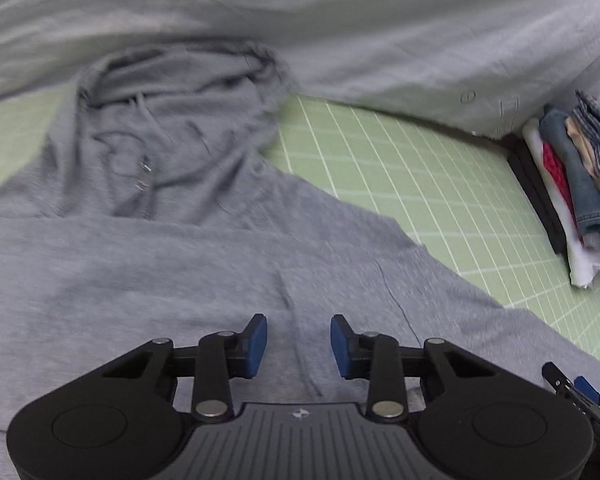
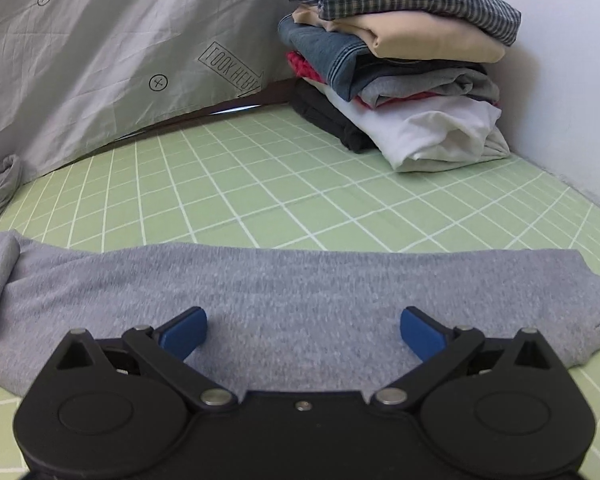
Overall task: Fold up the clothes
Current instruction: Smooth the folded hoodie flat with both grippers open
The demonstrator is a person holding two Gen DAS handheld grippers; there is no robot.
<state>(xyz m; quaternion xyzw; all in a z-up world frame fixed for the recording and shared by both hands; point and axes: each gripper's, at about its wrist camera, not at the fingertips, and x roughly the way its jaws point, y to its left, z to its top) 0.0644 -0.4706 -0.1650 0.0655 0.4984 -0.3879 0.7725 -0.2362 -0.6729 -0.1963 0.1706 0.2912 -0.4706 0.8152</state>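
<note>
A grey hoodie (image 1: 160, 248) lies flat on the green grid mat (image 1: 420, 168), its hood (image 1: 180, 100) bunched at the far end with the drawstrings showing. My left gripper (image 1: 299, 344) hovers low over the hoodie's body, jaws partly apart, and the blue pads press on nothing. In the right wrist view one grey sleeve (image 2: 300, 280) stretches across the mat (image 2: 260, 184). My right gripper (image 2: 303, 332) sits just above that sleeve, jaws wide and open. A blue-tipped finger (image 1: 584, 388) of the right gripper shows at the lower right of the left wrist view.
A stack of folded clothes (image 2: 400, 60) stands at the mat's far right corner against a white wall, also visible as the stack (image 1: 576, 184). A grey printed sheet (image 2: 100, 60) hangs behind the mat. Bare mat lies between the sleeve and the stack.
</note>
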